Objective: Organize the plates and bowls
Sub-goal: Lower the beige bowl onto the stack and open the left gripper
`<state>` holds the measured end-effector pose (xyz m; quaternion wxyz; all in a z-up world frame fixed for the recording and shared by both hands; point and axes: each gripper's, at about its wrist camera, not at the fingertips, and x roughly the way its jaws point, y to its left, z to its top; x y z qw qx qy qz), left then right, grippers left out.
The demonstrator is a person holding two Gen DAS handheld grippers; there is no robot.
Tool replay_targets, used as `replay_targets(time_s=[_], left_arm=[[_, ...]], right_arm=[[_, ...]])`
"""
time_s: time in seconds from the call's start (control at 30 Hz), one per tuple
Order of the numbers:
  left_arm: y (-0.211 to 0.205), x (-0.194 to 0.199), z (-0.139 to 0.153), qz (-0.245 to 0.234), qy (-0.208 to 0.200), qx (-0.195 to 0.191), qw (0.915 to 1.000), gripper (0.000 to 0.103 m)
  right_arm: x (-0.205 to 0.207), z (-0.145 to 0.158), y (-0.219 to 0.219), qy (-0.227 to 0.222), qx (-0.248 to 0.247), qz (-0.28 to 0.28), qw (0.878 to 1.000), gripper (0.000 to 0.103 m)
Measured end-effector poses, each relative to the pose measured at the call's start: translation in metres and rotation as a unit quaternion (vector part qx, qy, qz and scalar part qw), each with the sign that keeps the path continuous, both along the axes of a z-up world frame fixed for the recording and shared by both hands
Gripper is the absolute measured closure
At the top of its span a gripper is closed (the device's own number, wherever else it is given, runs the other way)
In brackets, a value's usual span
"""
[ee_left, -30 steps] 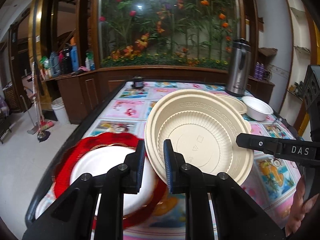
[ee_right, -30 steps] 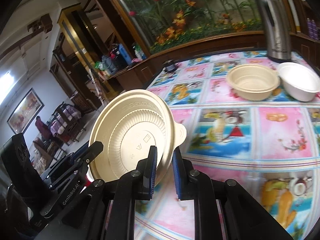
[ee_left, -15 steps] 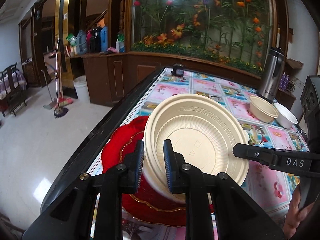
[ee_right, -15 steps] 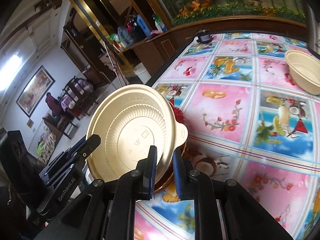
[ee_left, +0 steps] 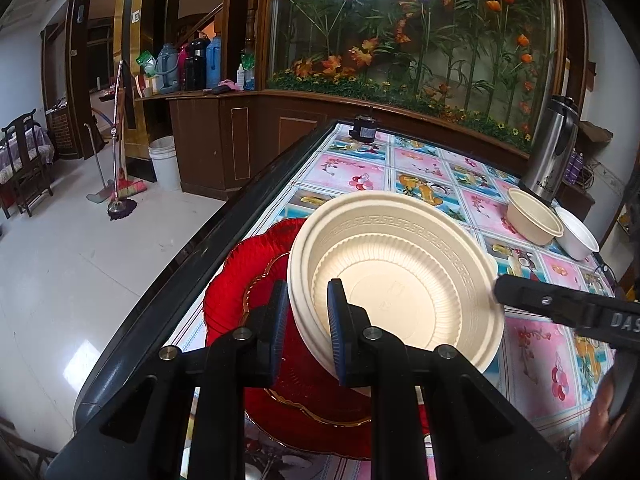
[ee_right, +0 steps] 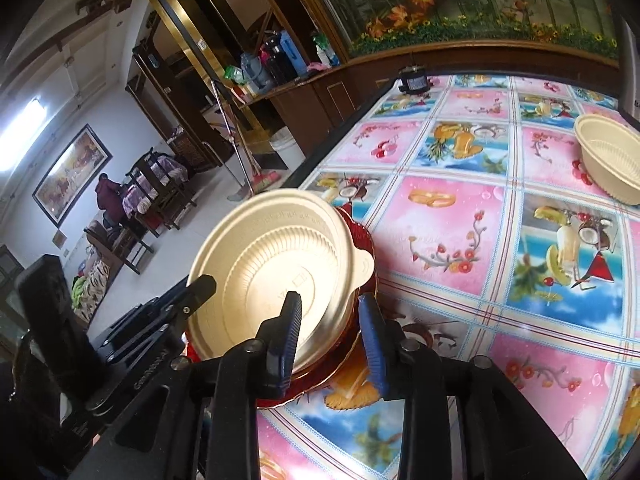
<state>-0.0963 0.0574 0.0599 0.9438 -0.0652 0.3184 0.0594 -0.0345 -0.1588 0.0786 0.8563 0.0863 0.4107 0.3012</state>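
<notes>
Where the floral tablecloth (ee_left: 420, 168) meets the dark table edge at 9 o'clock: one red scalloped plate (ee_left: 236, 292), lying flat. Over it, one beige ribbed plate (ee_left: 400, 280), tilted; a second white rim appears nested beneath it in the left wrist view, exact count of stacked pieces not discernible.

Far end of table, 1 to 2 o'clock in the left wrist view: one beige bowl (ee_left: 534, 220) and one white bowl (ee_left: 578, 232), side by side, touching or nearly so. Behind them, one steel thermos (ee_left: 554, 148), upright. At 12 o'clock, one small black device (ee_left: 363, 131) at the table's far edge.

Grippers, two. Left gripper (ee_left: 307, 324): clamped on the near rim of the beige ribbed plate, one pad outside and one inside the rim, plate extending toward 1 o'clock from the fingers. Right gripper (ee_right: 330, 344): parted, wider than the rim; left pad laid over the plate's inner face, right pad off the edge over the red scalloped plate; contact with the rim not determinable. Plate's small tab handle at 12 o'clock of the right gripper, plate body spreading toward 10 o'clock.

Off-table, 9 o'clock: one white bucket (ee_left: 163, 160), one mop (ee_left: 120, 200).
</notes>
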Motion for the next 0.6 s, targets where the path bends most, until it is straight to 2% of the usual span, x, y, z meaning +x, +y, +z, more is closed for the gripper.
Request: replay_targets(time_s=[0.17, 0.2, 0.23, 0.3, 0.47, 0.6], left_arm=[[0.006, 0.001, 0.009, 0.011, -0.004, -0.002, 0.9999, 0.079], [0.006, 0.001, 0.011, 0.013, -0.006, -0.002, 0.9999, 0.07], [0.008, -0.001, 0.013, 0.018, -0.01, 0.0, 0.9998, 0.055], [0.009, -0.003, 0.017, 0.023, -0.017, 0.003, 0.9996, 0.045], [0.008, -0.006, 0.028, 0.029, -0.03, 0.006, 0.9991, 0.045], [-0.01, -0.013, 0.038, 0.007, -0.046, 0.012, 0.9989, 0.045]], right_arm=[[-0.008, 0.009, -0.022, -0.006, 0.019, -0.012, 1.0, 0.071], [-0.009, 0.012, -0.026, -0.008, 0.022, -0.015, 1.0, 0.071], [-0.012, 0.014, -0.032, -0.011, 0.025, -0.02, 0.999, 0.071], [-0.013, 0.016, -0.045, -0.013, 0.029, -0.031, 0.999, 0.071], [-0.014, 0.021, -0.079, -0.015, 0.046, -0.061, 0.997, 0.071], [-0.013, 0.026, -0.108, -0.02, 0.058, -0.088, 0.994, 0.071]])
